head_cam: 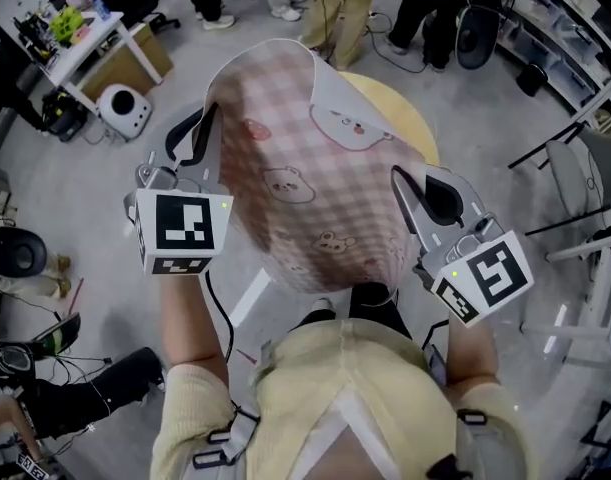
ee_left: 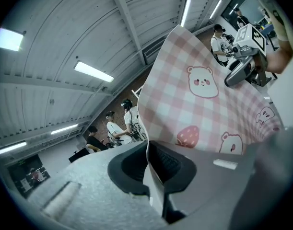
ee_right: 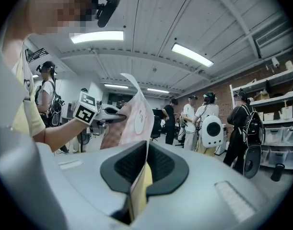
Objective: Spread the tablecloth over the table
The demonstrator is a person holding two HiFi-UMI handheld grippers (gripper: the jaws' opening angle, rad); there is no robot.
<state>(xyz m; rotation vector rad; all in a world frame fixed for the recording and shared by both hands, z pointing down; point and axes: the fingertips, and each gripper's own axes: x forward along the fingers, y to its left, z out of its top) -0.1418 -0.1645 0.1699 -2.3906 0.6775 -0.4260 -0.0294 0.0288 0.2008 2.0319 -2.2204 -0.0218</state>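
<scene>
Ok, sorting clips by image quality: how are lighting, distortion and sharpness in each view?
Head view: even light, clear checks on the tablecloth, mild bending at the edges. Left gripper view: strong fisheye, black corners, ceiling lamp glaring white. Right gripper view: same fisheye, light panel blown out.

Left gripper [head_cam: 207,120] centre-left, right gripper [head_cam: 399,176] centre-right, both held level on outstretched forearms [head_cam: 190,318]. Each pair of jaws pinched tight on tablecloth [head_cam: 305,168] edge.

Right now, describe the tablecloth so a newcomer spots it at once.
Find the round table mid-floor. Over it, stretched between the left hand-held gripper and right hand-held gripper, is the tablecloth. It is the only pink-checked fabric, printed with cartoon bears.
</scene>
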